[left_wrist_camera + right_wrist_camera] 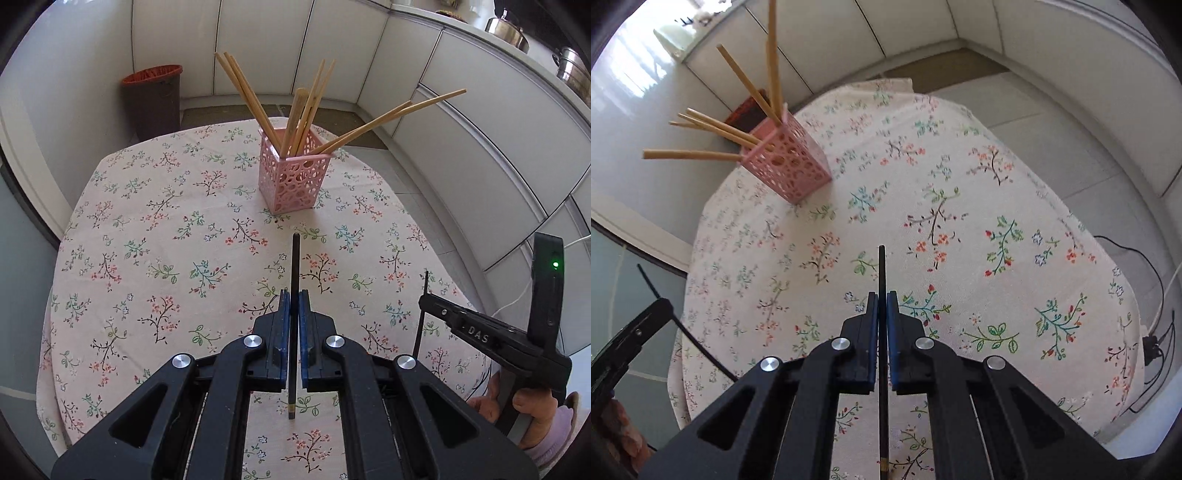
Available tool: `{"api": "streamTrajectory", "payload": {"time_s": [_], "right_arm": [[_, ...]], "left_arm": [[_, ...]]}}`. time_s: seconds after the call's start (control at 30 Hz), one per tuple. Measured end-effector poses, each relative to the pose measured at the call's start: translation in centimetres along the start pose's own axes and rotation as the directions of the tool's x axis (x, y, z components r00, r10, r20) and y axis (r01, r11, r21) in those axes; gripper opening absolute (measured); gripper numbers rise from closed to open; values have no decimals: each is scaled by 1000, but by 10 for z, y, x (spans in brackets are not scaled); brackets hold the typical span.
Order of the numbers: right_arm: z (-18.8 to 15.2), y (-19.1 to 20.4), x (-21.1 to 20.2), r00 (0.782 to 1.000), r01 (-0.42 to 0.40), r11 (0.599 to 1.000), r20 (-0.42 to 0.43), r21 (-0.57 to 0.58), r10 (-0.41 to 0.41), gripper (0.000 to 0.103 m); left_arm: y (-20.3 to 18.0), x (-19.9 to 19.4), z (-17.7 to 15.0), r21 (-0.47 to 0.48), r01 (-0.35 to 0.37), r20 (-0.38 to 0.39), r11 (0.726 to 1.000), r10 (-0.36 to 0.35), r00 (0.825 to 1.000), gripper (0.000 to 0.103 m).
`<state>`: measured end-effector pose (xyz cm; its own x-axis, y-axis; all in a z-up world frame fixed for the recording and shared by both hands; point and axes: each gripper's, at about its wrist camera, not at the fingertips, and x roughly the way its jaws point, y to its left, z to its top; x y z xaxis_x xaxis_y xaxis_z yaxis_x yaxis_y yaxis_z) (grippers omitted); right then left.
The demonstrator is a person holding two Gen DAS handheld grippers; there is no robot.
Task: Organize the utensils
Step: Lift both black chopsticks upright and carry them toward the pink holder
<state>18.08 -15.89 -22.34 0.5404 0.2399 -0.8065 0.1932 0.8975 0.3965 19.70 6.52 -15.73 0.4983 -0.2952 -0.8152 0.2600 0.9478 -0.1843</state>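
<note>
Your left gripper (294, 306) sits at the bottom middle of the left wrist view, and its two blue pads are squeezed tight on a black chopstick (295, 266). The stick pokes out past the tips toward the top of the frame, and its back end hangs down between the black arms. Your right gripper (882, 306) does the same thing in the right wrist view: its pads are pinched on a second black chopstick (881, 269) that points up the frame. Both grippers hang above the flowery tablecloth (155, 229) and tilt down toward it.

At the right edge of the left wrist view you can see your right hand (532, 406) wrapped around the handle of the other gripper, fingers curled.

The pink holder (293, 173) stands upright on the cloth, above your left gripper in the upper middle of the frame, well apart from the tips. Wooden chopsticks (295, 114) stick out of it and lean every which way. In the right wrist view the holder is at the upper left.

A dark bin with a red rim (153, 99) stands on the floor at the upper left.
</note>
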Motion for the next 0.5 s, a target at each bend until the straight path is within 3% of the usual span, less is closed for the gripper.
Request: {"api": "streamTrajectory", "payload": {"time_s": [0.33,0.5], "right_arm": [[6,2,-62,984,-108,994,137,-21,110,5],[28,9,-90,965,-135,990,221,-32,139,5]], "left_arm": [[-11,-33,4,-23,19,101,1000,-16,995,4],[-19,-51,17,-13,8,160,1000,-5,987,4]]}}
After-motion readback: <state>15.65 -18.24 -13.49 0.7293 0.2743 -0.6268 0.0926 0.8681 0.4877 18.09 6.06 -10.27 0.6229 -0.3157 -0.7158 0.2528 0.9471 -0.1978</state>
